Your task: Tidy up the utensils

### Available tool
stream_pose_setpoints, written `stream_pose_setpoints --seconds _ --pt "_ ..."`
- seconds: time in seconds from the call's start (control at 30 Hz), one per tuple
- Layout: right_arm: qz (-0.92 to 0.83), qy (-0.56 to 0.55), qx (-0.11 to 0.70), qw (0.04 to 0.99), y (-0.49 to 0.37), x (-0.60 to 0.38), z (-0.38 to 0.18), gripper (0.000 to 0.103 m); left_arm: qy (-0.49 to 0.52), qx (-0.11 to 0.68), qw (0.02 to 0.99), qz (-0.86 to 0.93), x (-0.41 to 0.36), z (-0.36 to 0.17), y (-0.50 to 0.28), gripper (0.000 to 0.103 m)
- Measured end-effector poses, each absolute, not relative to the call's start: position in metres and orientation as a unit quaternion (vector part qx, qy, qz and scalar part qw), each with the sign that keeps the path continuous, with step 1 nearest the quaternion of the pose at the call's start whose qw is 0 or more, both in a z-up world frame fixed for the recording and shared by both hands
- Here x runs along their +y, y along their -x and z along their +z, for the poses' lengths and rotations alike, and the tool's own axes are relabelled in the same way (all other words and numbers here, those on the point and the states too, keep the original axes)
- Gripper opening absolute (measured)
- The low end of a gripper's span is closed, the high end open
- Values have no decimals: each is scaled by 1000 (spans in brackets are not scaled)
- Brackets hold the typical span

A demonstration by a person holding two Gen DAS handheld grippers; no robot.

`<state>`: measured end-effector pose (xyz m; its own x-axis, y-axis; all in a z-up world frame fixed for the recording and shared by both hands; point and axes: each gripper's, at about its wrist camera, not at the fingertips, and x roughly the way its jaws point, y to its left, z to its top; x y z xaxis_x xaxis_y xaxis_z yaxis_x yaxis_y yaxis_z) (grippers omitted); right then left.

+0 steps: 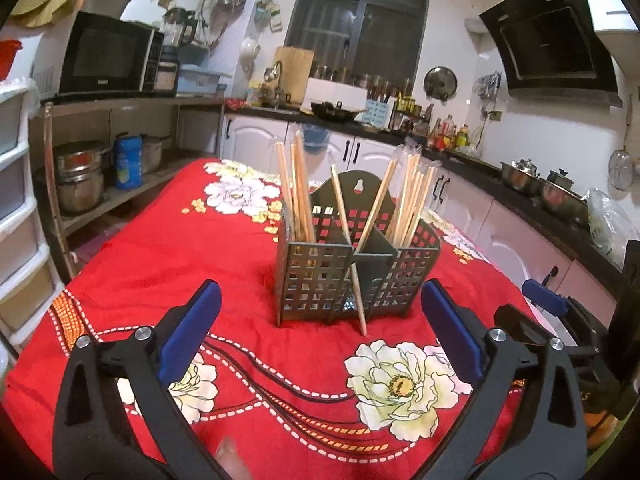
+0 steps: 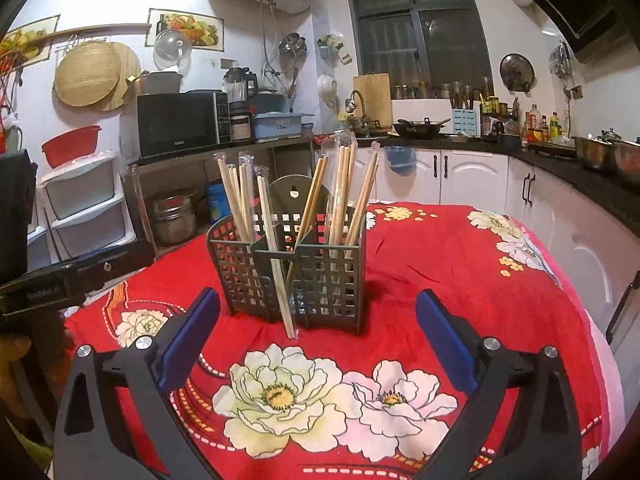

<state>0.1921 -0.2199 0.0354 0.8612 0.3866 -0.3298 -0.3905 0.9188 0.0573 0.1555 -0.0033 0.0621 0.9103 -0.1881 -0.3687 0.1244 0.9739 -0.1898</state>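
Both your grippers stand at full spread with nothing between the pads. Left gripper: blue pads well apart, empty, touching neither cloth nor holder. Right gripper: same, wide and empty. In the left wrist view the right gripper's blue tip shows at about 3 o'clock, near the frame edge.

Outward from the jaws, at 12 o'clock in both wrist views: the dark slotted utensil holder stands upright on the red floral tablecloth, near the fingertips but apart from them. It has three compartments across the front. Wooden chopsticks fill the left compartment and the right compartment, many still in clear sleeves.

One stray chopstick does not sit properly: it leans across the middle divider, its lower tip resting on the cloth just in front of the holder's base. A second stick leans the other way, crossing it, in the middle section.

Step in hand, by my judgement: sorting is nearly done, hands free between picks. Only the stray is left.

Next move calls for: narrow one gripper, come in low at the tip on the cloth, pinch the thin shaft, lift it clear of the front wall, drop it upright into a compartment. Steady the holder with the other gripper; it looks light and may tip.
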Motion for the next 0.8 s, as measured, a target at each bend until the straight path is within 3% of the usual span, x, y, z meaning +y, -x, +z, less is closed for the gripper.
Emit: stream_pose_setpoints --seconds 0.3,0.8 --pt "184 -3 166 969 -183 -226 26 96 61 164 981 -84 -20 55 -151 91" --pt "163 -1 174 971 -186 -229 3 96 58 177 980 -74 -21 25 -159 91"
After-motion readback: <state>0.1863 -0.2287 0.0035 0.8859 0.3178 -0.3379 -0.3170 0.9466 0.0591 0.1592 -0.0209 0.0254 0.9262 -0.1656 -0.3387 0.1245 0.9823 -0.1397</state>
